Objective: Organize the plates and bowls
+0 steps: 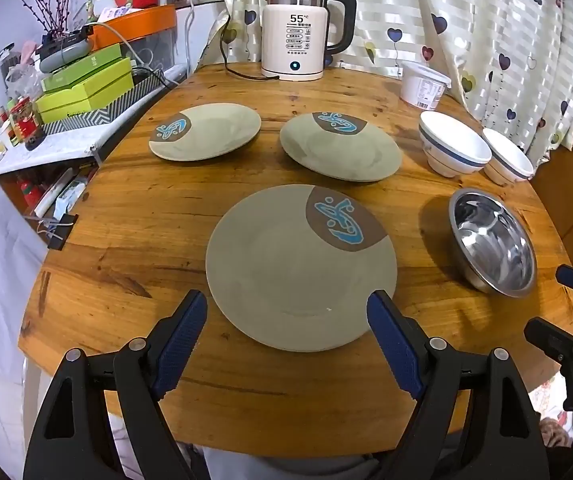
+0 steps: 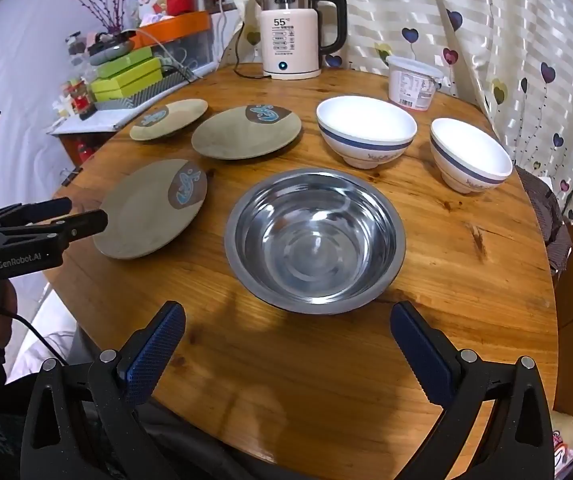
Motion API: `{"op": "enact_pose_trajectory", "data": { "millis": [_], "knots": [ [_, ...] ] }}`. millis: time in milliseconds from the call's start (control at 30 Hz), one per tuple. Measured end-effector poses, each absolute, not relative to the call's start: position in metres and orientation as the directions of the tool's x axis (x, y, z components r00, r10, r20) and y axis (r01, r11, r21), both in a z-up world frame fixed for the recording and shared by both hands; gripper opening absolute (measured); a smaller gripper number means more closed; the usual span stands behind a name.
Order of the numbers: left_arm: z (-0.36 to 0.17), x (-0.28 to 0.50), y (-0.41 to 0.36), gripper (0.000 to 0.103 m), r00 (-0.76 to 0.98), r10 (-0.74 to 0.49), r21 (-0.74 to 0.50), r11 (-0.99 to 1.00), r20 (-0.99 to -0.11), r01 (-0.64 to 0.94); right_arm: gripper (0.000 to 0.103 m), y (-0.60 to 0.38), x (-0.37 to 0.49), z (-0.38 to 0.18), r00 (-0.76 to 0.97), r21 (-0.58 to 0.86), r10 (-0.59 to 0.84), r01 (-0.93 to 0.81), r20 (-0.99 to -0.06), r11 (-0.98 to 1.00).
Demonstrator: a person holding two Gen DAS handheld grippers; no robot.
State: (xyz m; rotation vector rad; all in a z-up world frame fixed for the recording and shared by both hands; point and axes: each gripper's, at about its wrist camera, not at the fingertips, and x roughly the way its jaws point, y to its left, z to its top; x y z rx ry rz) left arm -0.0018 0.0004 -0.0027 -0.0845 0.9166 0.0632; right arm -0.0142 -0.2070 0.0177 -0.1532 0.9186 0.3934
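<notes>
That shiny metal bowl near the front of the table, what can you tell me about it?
The round stainless-steel bowl looks like thin polished metal, with a flat rolled rim, sloping walls and a flat circular base that mirrors the room. It is empty and stands upright on the round wooden table. It sits apart from the nearest beige plate on one side and the two white blue-banded bowls behind it. Nothing touches it; the open right gripper hangs just in front.
</notes>
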Motion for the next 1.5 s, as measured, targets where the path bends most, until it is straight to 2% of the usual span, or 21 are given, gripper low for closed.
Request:
{"op": "enact_pose_trajectory", "data": {
  "millis": [300,1500],
  "knots": [
    [-0.0042,-0.002,0.0039,0.083,0.6,-0.012,-0.083,0.992,-0.8,-0.09,0.103,-0.2071,-0.0138,0.0198,0.538,0.044,0.273,-0.4,-0.798,0.915],
    [-0.0066,-0.0021,0.0042,0.083,0.592,0.012,-0.06,0.993,-0.806,-0.103,0.103,-0.2034,-0.0114,0.0207,0.531,0.043,0.278,-0.411,-0.8,0.911]
  ]
}}
